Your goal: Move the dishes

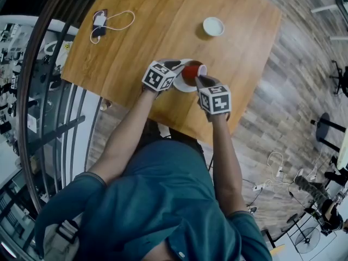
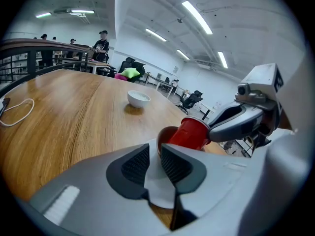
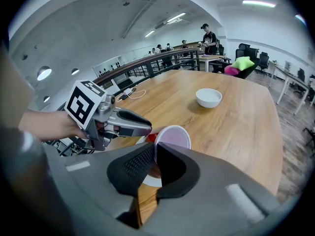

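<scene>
A white plate (image 1: 181, 86) lies near the front edge of the wooden table (image 1: 163, 31). A red cup (image 1: 191, 72) with a white inside leans tilted over it. My left gripper (image 1: 175, 66) is shut on the plate's near rim (image 2: 158, 183). My right gripper (image 1: 202, 81) is shut on the cup's rim (image 3: 172, 135) and holds the cup (image 2: 189, 132) slanted above the plate (image 3: 149, 181). A small white bowl (image 1: 213, 26) stands alone farther back on the table, also visible as the bowl (image 2: 138, 98) in the left gripper view and the bowl (image 3: 208, 97) in the right gripper view.
A charger with a white cable (image 1: 103, 22) lies at the table's far left corner. A railing (image 1: 60, 118) runs along the left side. The table's right edge (image 1: 255, 86) drops to a wooden floor. People and desks show far off in the room.
</scene>
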Demonstrator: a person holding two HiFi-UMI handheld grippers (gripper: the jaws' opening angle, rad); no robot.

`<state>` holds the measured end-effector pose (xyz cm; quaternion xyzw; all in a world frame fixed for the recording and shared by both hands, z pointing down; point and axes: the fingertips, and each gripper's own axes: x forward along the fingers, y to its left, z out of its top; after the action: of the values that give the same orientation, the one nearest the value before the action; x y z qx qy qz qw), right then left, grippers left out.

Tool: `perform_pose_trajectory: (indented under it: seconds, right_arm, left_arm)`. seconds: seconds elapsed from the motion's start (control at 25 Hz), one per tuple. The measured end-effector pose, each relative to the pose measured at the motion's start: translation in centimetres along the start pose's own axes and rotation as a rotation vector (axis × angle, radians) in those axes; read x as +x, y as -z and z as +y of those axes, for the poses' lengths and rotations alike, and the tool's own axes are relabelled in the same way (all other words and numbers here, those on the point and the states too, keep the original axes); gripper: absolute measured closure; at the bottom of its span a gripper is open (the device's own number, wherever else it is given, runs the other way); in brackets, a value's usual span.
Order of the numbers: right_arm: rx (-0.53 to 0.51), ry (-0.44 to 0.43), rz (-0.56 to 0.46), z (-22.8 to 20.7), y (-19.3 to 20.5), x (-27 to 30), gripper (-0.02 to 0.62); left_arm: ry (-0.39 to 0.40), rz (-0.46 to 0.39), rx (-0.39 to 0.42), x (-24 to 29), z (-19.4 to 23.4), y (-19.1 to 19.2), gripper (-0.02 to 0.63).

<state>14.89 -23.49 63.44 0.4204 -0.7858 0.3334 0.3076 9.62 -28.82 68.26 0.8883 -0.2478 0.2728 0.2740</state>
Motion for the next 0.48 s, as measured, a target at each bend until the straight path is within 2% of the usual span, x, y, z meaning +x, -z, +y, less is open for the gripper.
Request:
perform_pose_trajectory:
  seconds: [0.24,0.48]
  right_arm:
    - [0.024,0.013,-0.057,-1.3,-1.8,-2.0,0.566]
    - [0.068,0.072,-0.113,-5.4,-3.6,-4.4,0.566]
  left_arm:
    - [-0.002,-0.002,0.002,0.0,0.2,-0.2,0.538]
    - [0.005,0.005,0.008,0.3,-0.1,-0.5,0.538]
